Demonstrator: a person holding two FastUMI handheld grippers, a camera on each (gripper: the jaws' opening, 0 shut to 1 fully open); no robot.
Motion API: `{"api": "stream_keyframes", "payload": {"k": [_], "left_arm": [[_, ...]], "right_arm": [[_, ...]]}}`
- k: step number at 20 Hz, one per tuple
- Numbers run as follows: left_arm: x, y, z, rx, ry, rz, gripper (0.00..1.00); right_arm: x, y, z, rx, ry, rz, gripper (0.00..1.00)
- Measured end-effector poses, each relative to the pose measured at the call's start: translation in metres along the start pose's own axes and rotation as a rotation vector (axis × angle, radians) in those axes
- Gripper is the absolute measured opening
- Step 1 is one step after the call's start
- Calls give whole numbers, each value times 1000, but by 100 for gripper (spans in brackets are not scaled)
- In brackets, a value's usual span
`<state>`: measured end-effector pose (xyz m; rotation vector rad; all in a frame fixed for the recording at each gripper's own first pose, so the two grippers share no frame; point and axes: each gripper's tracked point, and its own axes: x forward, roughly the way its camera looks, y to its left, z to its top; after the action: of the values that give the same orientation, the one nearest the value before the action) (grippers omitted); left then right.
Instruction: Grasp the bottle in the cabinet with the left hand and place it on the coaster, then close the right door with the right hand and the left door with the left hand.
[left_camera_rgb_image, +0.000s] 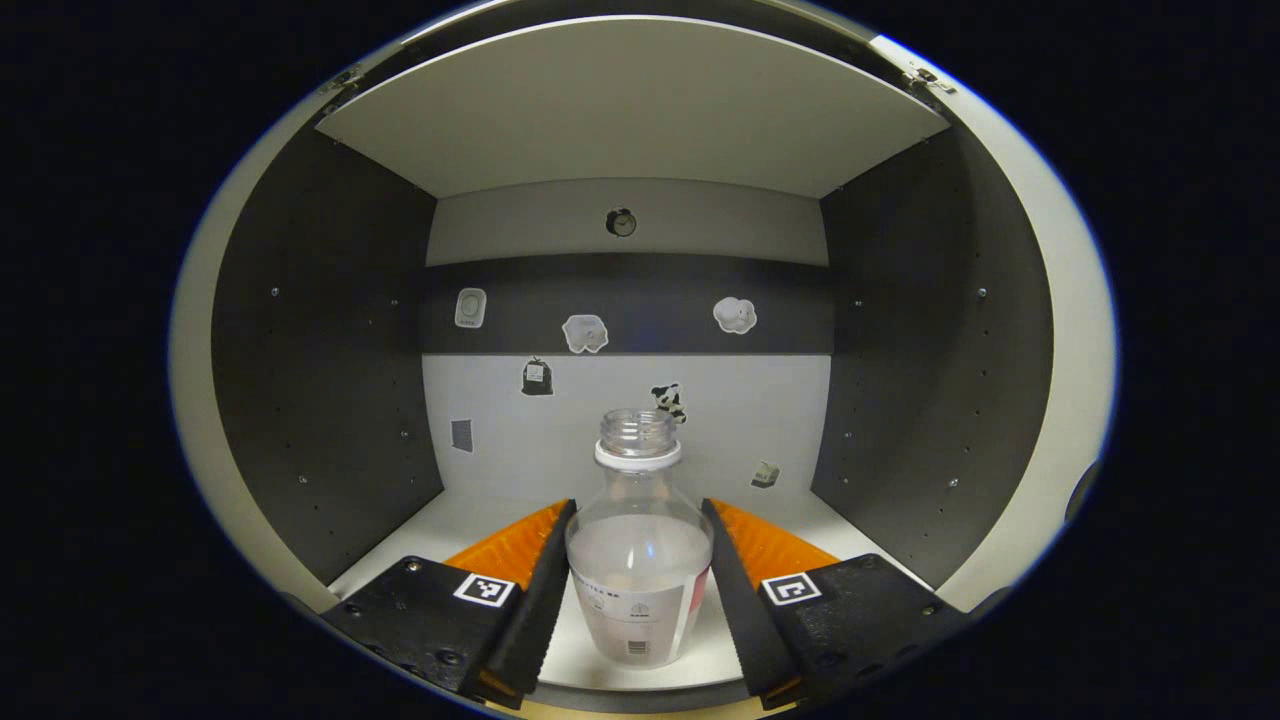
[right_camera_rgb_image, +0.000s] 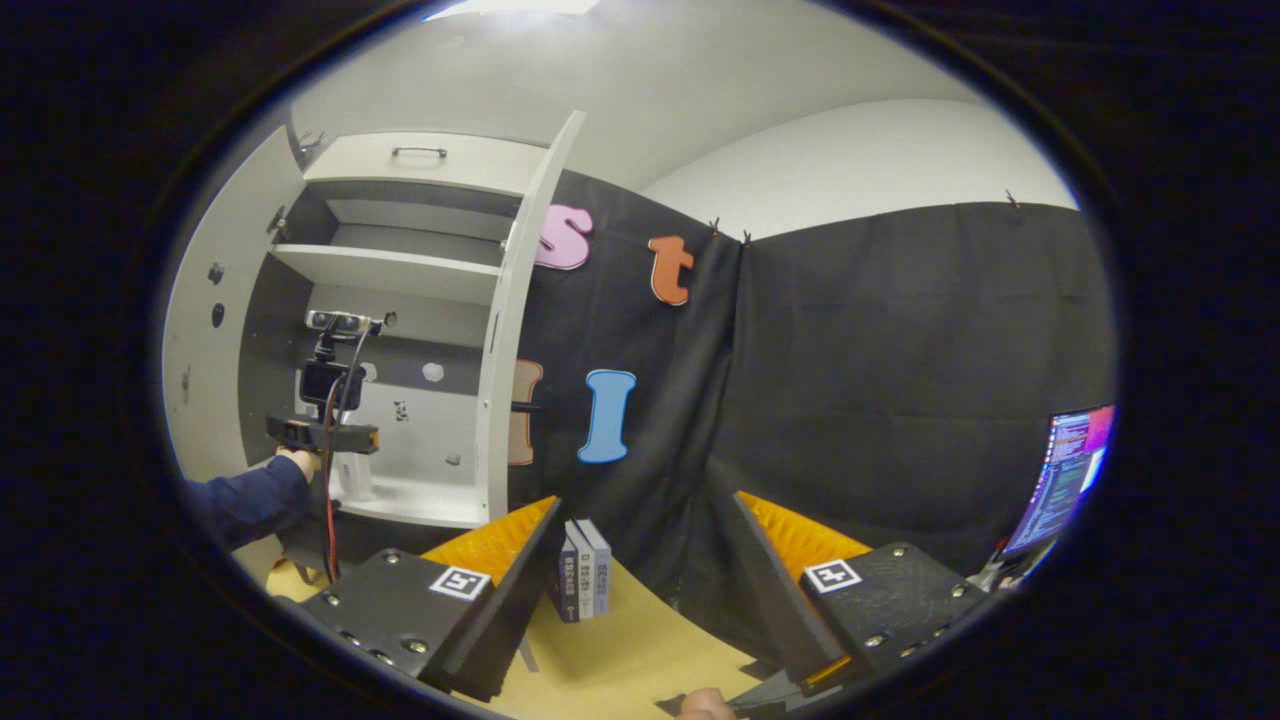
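Flanking bottle (left_camera_rgb_image: 640, 560) — left gripper (left_camera_rgb_image: 638, 520) fingers.

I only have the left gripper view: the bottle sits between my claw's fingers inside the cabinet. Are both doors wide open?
Observer: The right gripper view shows the right door standing wide open, edge-on to that camera.
Operator: And the left door?
Observer: The left door is open too, just beyond the person's hand at the cabinet.
Operator: Where is the right claw?
Observer: The right claw is open, above the tan table, pointing toward two upright books.
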<state>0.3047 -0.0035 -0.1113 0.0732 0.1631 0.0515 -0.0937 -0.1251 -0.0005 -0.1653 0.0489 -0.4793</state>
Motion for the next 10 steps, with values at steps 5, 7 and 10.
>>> {"api": "stream_keyframes", "payload": {"k": [5,7,10], "left_arm": [[-47,-4,16,-11,-45,-102,75],[-71,-7,18,-39,-59,-166,75],[-109,-4,10,-87,-57,-240,74]], "right_arm": [[3,6,3,19,-13,55,94],[3,10,6,26,-25,89,94],[5,16,9,40,-41,146,99]]}}
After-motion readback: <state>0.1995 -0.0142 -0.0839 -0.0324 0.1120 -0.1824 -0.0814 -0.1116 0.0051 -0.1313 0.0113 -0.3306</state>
